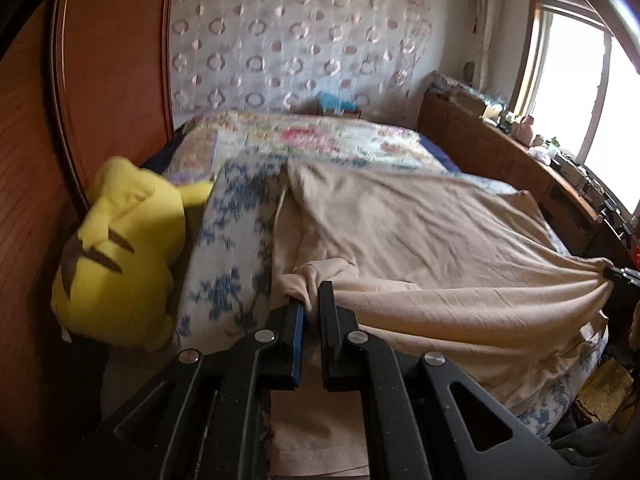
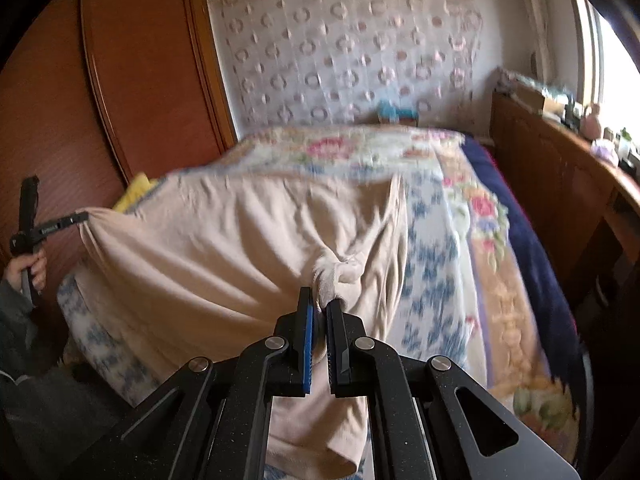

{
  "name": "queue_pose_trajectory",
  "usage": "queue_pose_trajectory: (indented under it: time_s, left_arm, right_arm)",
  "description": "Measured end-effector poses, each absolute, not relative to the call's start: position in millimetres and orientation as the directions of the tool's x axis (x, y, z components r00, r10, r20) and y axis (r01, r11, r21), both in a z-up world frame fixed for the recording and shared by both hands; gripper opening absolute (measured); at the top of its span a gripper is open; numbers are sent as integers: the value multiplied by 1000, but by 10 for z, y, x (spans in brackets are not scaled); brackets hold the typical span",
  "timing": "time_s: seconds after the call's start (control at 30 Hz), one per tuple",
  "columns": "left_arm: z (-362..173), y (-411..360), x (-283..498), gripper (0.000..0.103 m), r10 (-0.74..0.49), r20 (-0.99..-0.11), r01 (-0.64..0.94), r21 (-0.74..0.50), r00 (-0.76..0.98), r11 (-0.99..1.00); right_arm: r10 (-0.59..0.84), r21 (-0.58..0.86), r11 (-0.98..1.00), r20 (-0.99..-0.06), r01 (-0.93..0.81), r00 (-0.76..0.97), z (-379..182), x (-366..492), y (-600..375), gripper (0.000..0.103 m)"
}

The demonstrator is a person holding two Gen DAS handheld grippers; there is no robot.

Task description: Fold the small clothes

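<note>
A beige garment (image 1: 420, 236) lies spread over the near part of the bed, stretched between both grippers; it also shows in the right wrist view (image 2: 224, 248). My left gripper (image 1: 310, 300) is shut on a bunched corner of the garment at its left near edge. My right gripper (image 2: 319, 304) is shut on the other bunched corner. Each gripper shows in the other's view, pinching the cloth: the right one (image 1: 616, 274) at the far right, the left one (image 2: 70, 220) at the far left. Fabric hangs down below both grippers.
The bed carries a blue-and-white floral sheet (image 1: 232, 240) and a pink-flowered quilt (image 2: 492, 248). A yellow plush toy (image 1: 120, 256) lies against the wooden wardrobe (image 1: 104, 80) on the left. A wooden headboard shelf (image 2: 560, 168) with small items runs along the right under the window.
</note>
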State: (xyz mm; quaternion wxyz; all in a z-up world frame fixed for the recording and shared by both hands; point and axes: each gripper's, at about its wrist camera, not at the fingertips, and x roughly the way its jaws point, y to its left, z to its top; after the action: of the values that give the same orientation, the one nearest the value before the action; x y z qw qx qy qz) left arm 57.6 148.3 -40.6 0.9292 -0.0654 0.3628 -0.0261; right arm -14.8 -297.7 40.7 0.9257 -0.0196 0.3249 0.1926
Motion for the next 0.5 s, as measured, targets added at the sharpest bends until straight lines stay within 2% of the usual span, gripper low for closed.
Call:
queue_pose_trajectory:
  time_s: [0.17, 0.23, 0.3, 0.33, 0.37, 0.43, 0.5]
  left_arm:
    - [-569, 1421, 481, 8, -82, -699, -4, -121, 710, 993]
    - [-594, 1415, 434, 13, -72, -704, -6, -108, 706, 994]
    - [-624, 1413, 378, 29, -76, -704, 0, -107, 706, 994]
    - [-628, 1425, 359, 33, -79, -704, 2, -109, 706, 994]
    - [-635, 1425, 338, 44, -80, -705, 1, -112, 705, 994]
    - [-657, 1433, 312, 45, -88, -707, 3, -120, 701, 993]
    - [-678, 1438, 296, 51, -93, -712, 5, -124, 696, 992]
  right_arm:
    - [311, 88, 937, -656, -339, 688, 182, 18, -2934, 6]
    - [289, 68, 942, -662, -329, 691, 157, 54, -2918, 14]
    - [260, 39, 948, -666, -315, 699, 156, 77, -2914, 31]
    - [245, 27, 952, -668, -306, 703, 164, 61, -2909, 36]
    - [226, 12, 956, -669, -294, 708, 176, 63, -2915, 44]
    - [200, -13, 961, -661, -277, 723, 217, 37, -2908, 46]
    - [181, -36, 963, -651, -268, 738, 232, -9, -2863, 50]
